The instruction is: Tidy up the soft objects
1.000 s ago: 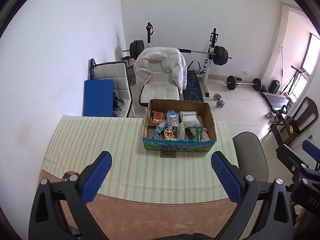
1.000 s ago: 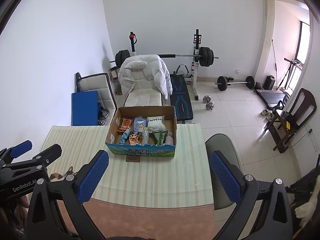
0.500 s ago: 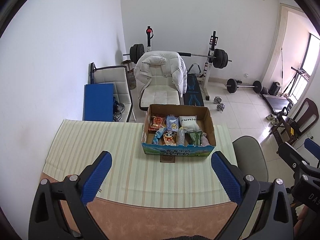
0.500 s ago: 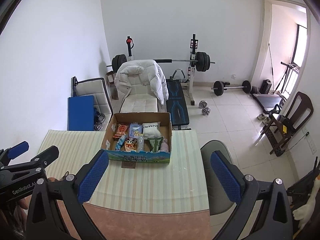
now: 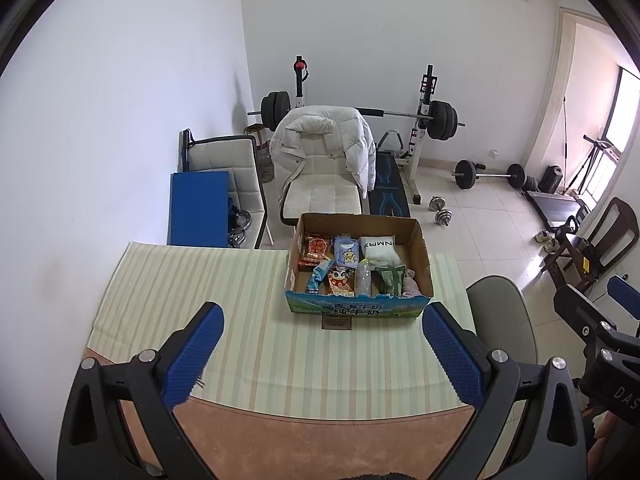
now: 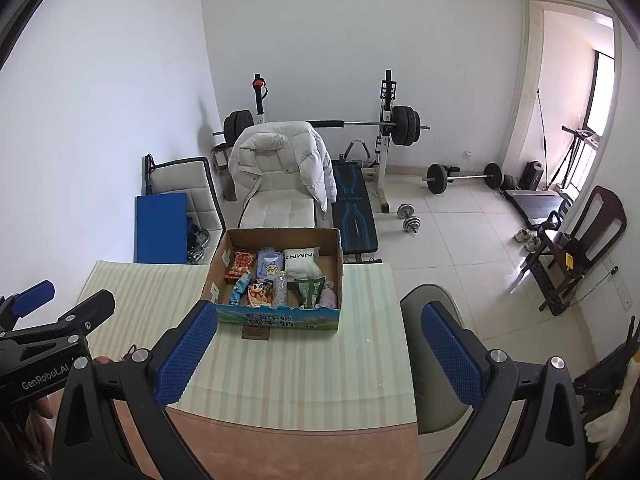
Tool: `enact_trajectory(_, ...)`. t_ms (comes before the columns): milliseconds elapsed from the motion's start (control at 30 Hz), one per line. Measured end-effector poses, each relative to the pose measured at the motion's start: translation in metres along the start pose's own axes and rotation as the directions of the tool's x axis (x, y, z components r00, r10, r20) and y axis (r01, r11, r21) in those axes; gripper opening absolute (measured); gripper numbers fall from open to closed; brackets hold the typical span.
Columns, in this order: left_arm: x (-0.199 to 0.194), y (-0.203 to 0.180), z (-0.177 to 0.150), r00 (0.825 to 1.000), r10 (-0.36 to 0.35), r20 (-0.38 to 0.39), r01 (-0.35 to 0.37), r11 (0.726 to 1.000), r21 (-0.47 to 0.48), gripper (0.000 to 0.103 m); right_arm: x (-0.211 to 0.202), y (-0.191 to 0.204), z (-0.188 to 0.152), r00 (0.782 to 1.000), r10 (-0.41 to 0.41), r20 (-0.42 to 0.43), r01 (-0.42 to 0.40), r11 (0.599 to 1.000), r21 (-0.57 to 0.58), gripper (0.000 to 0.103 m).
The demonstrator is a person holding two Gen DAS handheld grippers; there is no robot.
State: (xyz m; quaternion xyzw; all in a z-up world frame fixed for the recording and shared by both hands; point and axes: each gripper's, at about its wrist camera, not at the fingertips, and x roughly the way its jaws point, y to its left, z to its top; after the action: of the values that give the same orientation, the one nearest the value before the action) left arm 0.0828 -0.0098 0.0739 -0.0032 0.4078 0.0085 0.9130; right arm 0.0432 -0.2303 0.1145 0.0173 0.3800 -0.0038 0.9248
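An open cardboard box [image 5: 423, 256] [image 6: 340, 280] stands at the far edge of the table on a striped mat [image 5: 240, 312] [image 6: 320, 360]. It holds several soft packs: a red snack bag [image 5: 316, 249], a light blue pouch [image 5: 346, 251], a white pillow pack [image 5: 379, 249], a green pack [image 5: 392, 280] and a clear bottle [image 5: 363, 278]. My left gripper [image 5: 322, 354] is open and empty, high above the near table. My right gripper [image 6: 318, 356] is open and empty, to its right.
A white chair with a padded jacket [image 5: 324, 148] stands behind the table. A grey chair [image 5: 500, 320] is at the table's right side. A blue mat [image 5: 198, 208] leans at the left wall. A weight bench and dumbbells [image 5: 440, 210] are on the floor beyond.
Both grippers have risen and pulled back, so the box and table sit lower and smaller in view. Both stay open and empty.
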Motion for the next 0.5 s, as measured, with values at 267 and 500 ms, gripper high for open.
enact_trajectory(267, -0.0006, 0.0008, 0.0036, 1.0, 0.007, -0.007, -0.007, 1.0, 0.001, 0.102, 0.0085, 0.0022, 0.0007, 1.0, 0.009, -0.008, -0.009, 1.0, -0.001, 0.103)
enact_trajectory(500, -0.0005, 0.0047, 0.0037, 1.0, 0.011, 0.002, -0.011, 1.0, -0.004, 0.102, 0.0087, 0.0032, 0.0, 1.0, 0.011, -0.005, -0.011, 1.0, -0.003, 0.103)
